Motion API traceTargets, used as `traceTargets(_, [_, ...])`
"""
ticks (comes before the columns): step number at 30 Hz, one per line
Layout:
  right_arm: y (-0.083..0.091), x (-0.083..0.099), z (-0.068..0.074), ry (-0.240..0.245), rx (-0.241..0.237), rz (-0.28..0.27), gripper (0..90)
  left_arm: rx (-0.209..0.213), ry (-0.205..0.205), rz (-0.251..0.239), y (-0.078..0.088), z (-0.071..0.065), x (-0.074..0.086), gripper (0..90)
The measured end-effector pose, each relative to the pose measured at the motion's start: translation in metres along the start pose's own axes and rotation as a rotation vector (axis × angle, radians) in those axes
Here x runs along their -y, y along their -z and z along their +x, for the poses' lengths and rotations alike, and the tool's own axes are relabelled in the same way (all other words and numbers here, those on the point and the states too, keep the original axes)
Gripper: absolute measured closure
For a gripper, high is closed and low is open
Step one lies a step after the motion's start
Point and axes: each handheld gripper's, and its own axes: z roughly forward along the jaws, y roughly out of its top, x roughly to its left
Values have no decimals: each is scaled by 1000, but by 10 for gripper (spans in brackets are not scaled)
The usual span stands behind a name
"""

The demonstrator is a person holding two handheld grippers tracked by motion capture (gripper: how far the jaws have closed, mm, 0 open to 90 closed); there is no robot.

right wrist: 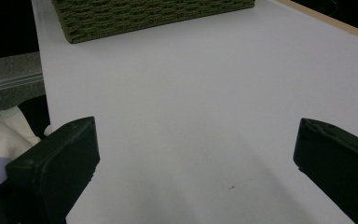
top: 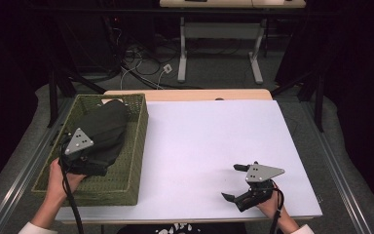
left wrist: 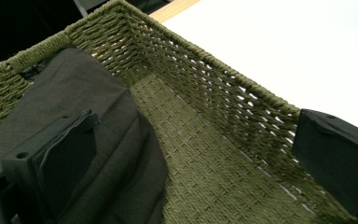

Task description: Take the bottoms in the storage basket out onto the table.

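Bench (top: 214, 146): white surface lying bare across its middle, woven green basket (top: 131, 146) sitting at the left edge.

Basket is holding a dark folded cloth (top: 104, 129), which is lying against the left wall and far end and leaving the right half of the floor uncovered.

Left hand-held gripper (top: 85, 158) is hovering inside the basket over the near end of the cloth, jaws spread wide, nothing between them. Right hand-held gripper (top: 238, 183) is resting low over the bench near the front right, jaws also spread, holding nothing, well apart from the basket.

Risks, as judged:
- One left jaw is sitting close to the right basket wall; closing or lifting from here could be snagging the weave and dragging the whole basket, since nothing is bracing it.
- The other jaw is lying over a cloth fold; a shallow pinch could be catching a single layer, so the cloth would be unfolding or slipping back.

View differences: the left gripper view is showing the cloth (left wrist: 74, 121) folds, the open weave of the basket (left wrist: 205, 84) wall and the jaw clearance, which the high view is blurring. The right gripper view is showing the basket (right wrist: 154, 16) outer wall far off across bare bench (right wrist: 191, 116), plus pale fabric at lower left.
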Motion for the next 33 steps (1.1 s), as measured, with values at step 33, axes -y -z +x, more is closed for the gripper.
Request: traceTargets(33, [-1, -1, 1, 5, -20, 6, 0, -57, -20, 154, -28, 52, -11, 0])
